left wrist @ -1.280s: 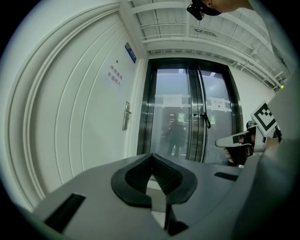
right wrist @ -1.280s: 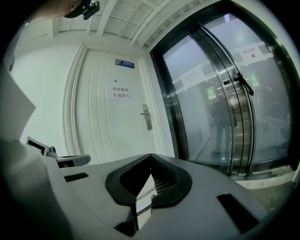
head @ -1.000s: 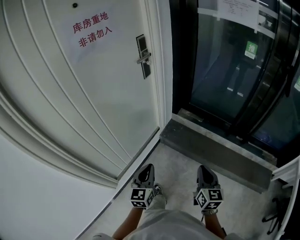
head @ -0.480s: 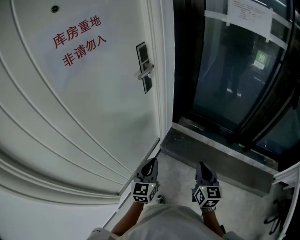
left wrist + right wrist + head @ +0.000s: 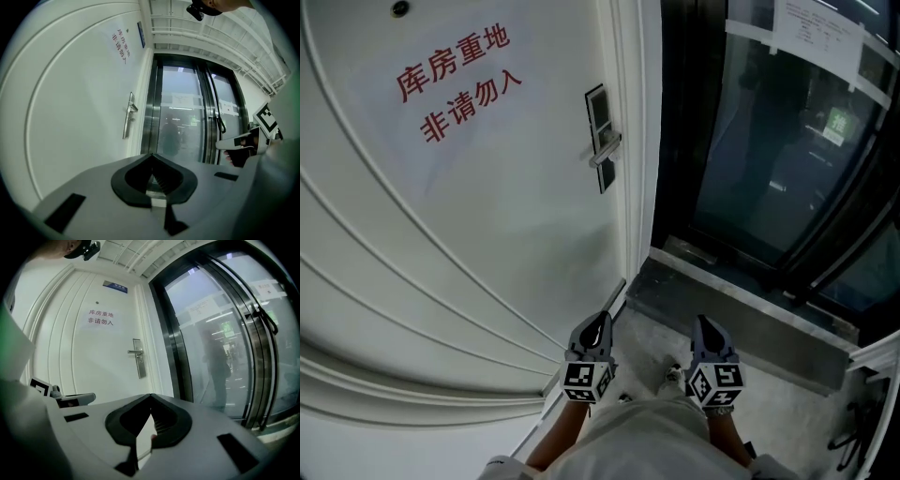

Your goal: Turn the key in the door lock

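White door [image 5: 487, 234], red lettering [image 5: 459, 84]; silver handle [image 5: 606, 152]; grey speckled floor [image 5: 649, 349].

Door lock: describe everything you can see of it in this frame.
The door lock is a tall, narrow metal plate, silvery in the right gripper view and dark-faced in the head view. A silver lever handle sticks out from it, roughly level. It sits on the white door, close to the door's right edge. No key can be made out in it, and nothing touches it.
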`<state>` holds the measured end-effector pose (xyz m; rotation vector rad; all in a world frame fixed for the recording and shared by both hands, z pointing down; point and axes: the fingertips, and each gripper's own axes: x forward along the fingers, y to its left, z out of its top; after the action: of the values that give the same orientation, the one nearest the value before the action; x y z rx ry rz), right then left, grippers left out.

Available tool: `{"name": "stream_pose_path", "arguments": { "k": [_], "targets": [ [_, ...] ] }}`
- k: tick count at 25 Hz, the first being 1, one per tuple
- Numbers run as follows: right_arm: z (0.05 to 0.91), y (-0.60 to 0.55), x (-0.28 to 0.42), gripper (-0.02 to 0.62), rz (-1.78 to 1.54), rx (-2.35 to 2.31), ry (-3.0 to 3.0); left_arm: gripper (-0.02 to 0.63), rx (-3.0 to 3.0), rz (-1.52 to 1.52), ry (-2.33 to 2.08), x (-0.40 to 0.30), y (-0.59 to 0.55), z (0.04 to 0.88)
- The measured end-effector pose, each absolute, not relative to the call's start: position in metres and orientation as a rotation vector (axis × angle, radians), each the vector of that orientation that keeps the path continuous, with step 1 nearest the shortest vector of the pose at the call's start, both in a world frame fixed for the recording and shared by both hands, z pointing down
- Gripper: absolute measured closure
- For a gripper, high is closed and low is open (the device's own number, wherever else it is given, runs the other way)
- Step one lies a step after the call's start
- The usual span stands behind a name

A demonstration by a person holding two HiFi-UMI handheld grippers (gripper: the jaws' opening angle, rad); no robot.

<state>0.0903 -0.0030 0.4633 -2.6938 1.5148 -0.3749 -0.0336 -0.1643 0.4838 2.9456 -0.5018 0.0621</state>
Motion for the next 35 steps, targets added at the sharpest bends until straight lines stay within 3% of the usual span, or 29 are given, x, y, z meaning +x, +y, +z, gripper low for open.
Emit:
{"name": "stream_pose_path", "arguments": {
  "k": [10, 24, 35],
  "targets": [
    [0.476, -0.081, 0.122, 0.594, -0.404, -2.549, 1.752, 0.597, 2.864, 0.121, -0.785, -0.039, -0.217, 0.503],
    [0.466, -0.205, 0.222, 0.594, -0.359, -2.355, 2.098, 0.597, 2.797, 0.063, -1.095, 0.044, -0.286, 0.48],
    [0.443, -0.281, 0.257, 0.594, 0.005, -2.216, 2.49, 0.597, 2.737, 0.003, -1.349, 0.087, -0.317, 0.47]
  ]
}}
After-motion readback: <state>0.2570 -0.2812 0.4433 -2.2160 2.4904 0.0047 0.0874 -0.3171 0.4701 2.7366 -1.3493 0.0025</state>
